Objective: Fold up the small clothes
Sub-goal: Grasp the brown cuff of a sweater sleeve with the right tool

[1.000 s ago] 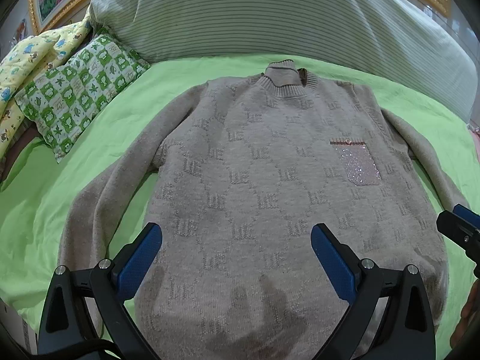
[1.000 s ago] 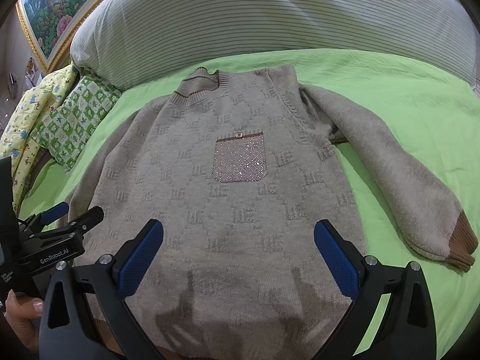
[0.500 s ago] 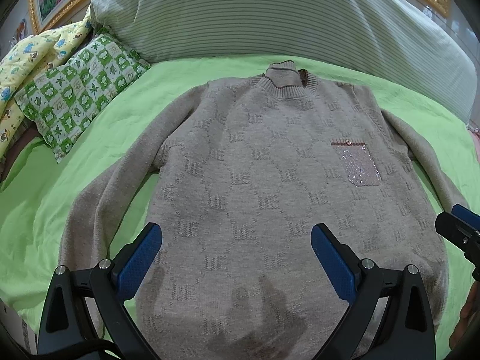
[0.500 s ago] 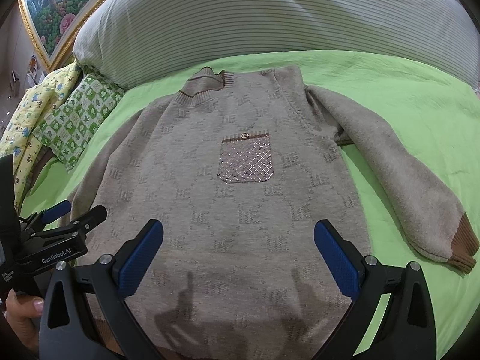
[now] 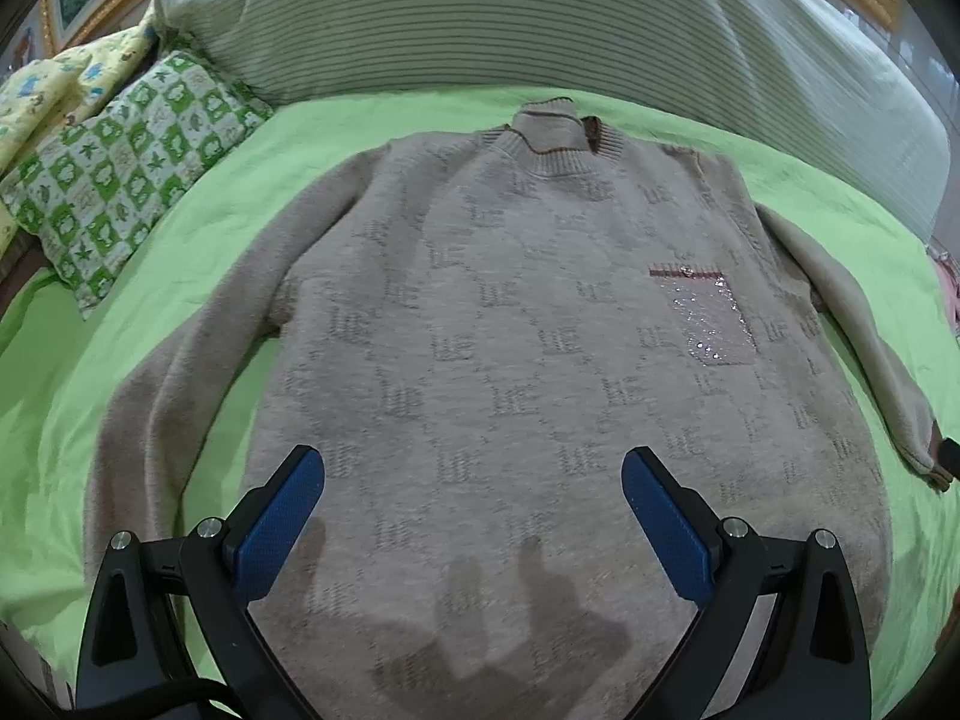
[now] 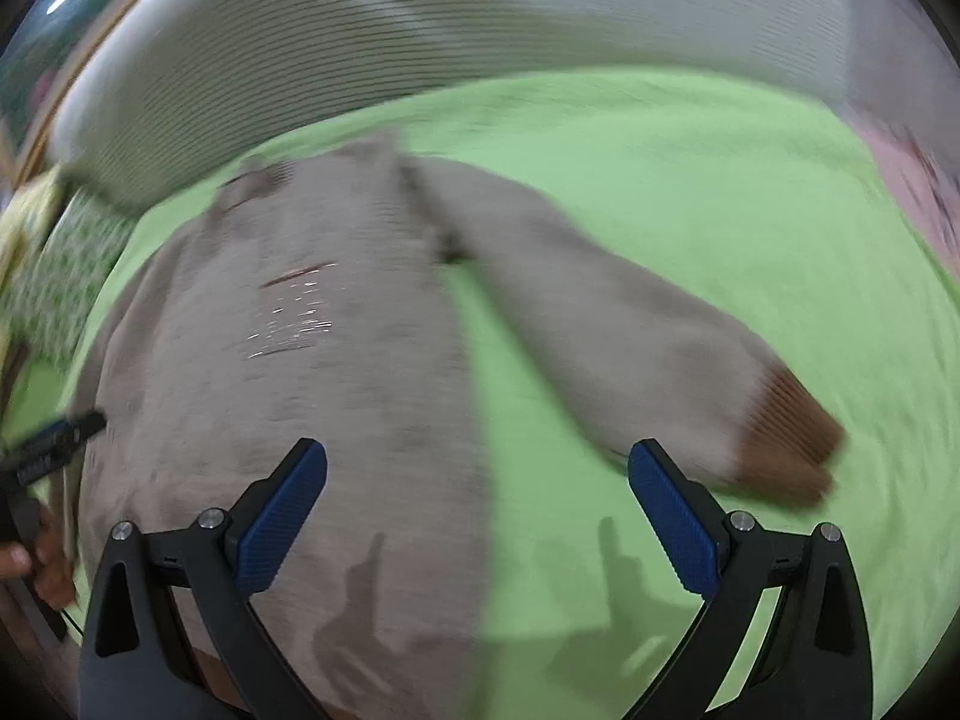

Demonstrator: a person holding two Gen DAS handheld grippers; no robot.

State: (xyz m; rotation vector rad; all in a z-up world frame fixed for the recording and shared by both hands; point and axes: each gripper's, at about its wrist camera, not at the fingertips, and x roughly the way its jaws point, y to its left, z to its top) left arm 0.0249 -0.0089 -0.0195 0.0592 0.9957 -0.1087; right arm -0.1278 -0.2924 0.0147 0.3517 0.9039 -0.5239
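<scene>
A beige knit sweater [image 5: 528, 330] with a sequin chest pocket [image 5: 708, 318] lies flat and face up on the green sheet [image 5: 150, 300], collar toward the pillows, both sleeves spread out. My left gripper [image 5: 474, 480] is open and empty, hovering above the lower body of the sweater. In the blurred right wrist view my right gripper [image 6: 480, 480] is open and empty, above the gap between the sweater body [image 6: 288, 390] and its sleeve, whose brown cuff [image 6: 786, 438] lies just beyond the right finger. The left gripper shows at that view's left edge [image 6: 54, 438].
A large striped pillow [image 5: 528, 18] lies across the head of the bed. A green-and-white checked pillow [image 5: 120, 180] and a yellow printed cloth [image 5: 54, 84] sit at the far left. A gilt picture frame [image 5: 90, 18] hangs behind.
My right gripper has swung quickly to the right, from over the sweater's body toward the sleeve and its brown cuff. My left gripper has stayed nearly still. Both stay open.
</scene>
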